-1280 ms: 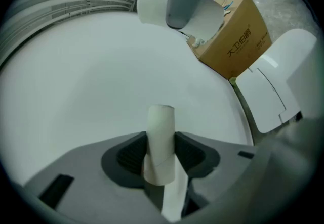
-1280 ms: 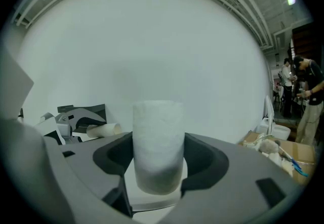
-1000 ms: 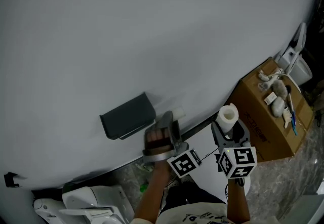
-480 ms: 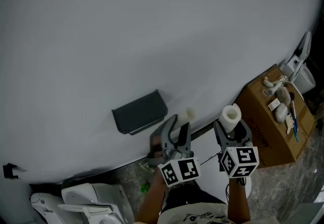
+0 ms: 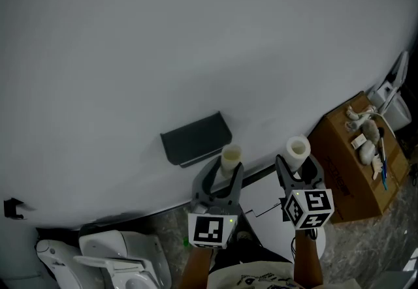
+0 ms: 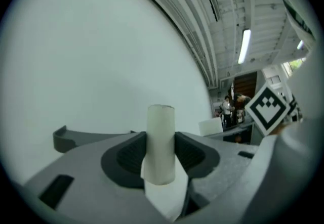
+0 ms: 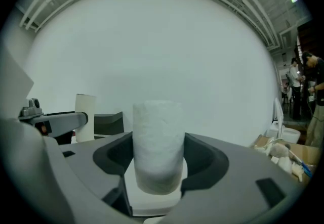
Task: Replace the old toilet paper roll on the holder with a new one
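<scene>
Room: a plain white wall [image 5: 196, 33] fills most of the head view; a strip of mottled stone floor [image 5: 366, 242] runs along the bottom of the frame. A white toilet [image 5: 111, 258] stands at lower left. An open cardboard box [image 5: 343, 170] with small items on top stands against the wall at right. The holder [image 5: 196, 138], a dark grey box, is fixed to the wall just left of centre. Both grippers sit at lower centre, side by side and apart, each pointing roughly level toward the wall, with a forearm showing below each. The left hand-held gripper [image 5: 225, 170] has its marker cube facing the camera. Its jaws are closed on the old roll [image 5: 230, 158], a slim, bare, cream-coloured tube standing upright with its top clear above the jaws. The left gripper view confirms both pads pressed against the tube's sides. The tube is just below and right of the holder in the frame, near it but not touching. The right hand-held gripper [image 5: 297, 167] grips the new roll [image 5: 297, 149], a thicker white roll, also upright. In the right gripper view, the pads bear on both flanks of the roll, and the holder and the old roll show at left.
</scene>
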### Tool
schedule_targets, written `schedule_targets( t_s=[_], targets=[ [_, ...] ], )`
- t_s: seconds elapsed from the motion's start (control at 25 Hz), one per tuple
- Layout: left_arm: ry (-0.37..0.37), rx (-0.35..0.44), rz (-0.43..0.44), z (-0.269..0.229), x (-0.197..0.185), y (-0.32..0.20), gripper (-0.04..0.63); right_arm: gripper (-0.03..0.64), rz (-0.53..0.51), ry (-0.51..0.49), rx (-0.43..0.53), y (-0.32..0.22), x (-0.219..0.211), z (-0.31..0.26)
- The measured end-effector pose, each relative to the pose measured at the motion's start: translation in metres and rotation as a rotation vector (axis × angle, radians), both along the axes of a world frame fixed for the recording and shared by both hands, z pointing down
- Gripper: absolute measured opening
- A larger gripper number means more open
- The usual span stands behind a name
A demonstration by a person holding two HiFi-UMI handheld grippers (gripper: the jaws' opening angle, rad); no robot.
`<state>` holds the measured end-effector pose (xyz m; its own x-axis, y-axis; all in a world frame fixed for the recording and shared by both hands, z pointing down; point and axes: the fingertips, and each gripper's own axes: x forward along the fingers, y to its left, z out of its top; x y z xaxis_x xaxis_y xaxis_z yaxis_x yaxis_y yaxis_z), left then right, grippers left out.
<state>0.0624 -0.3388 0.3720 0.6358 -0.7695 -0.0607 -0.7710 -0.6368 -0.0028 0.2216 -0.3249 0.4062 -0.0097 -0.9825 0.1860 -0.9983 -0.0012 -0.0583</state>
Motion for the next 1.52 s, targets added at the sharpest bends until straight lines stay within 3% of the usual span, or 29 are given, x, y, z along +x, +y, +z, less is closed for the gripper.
schedule_targets(
  t_s=[0.12, 0.4, 0.72, 0.84, 1.12, 1.32, 1.52],
  targets=[
    [0.040, -0.010, -0.016, 0.003, -0.021, 0.002, 0.179, 0.302, -0.021, -0.006, 0.001, 0.000, -0.011, 0.000],
    [0.011, 0.002, -0.079, 0.001, -0.049, 0.003, 0.179, 0.304, -0.075, 0.022, -0.008, -0.005, -0.037, 0.002],
    [-0.010, 0.021, -0.146, -0.008, -0.077, 0.006, 0.179, 0.302, -0.143, 0.225, -0.034, -0.029, -0.050, 0.009],
    [-0.013, 0.030, -0.167, -0.011, -0.082, 0.007, 0.179, 0.304, -0.175, 0.389, -0.042, -0.041, -0.050, 0.013],
    [-0.025, 0.030, -0.195, -0.012, -0.079, 0.009, 0.180, 0.304, -0.240, 0.893, -0.081, -0.067, -0.033, 0.037],
    [-0.011, 0.023, -0.200, -0.015, -0.119, 0.013, 0.179, 0.304, -0.272, 1.261, -0.090, -0.082, -0.069, 0.046],
    [-0.014, 0.014, -0.211, -0.012, -0.124, 0.015, 0.180, 0.302, -0.286, 1.521, -0.074, -0.093, -0.073, 0.057]
  ],
)
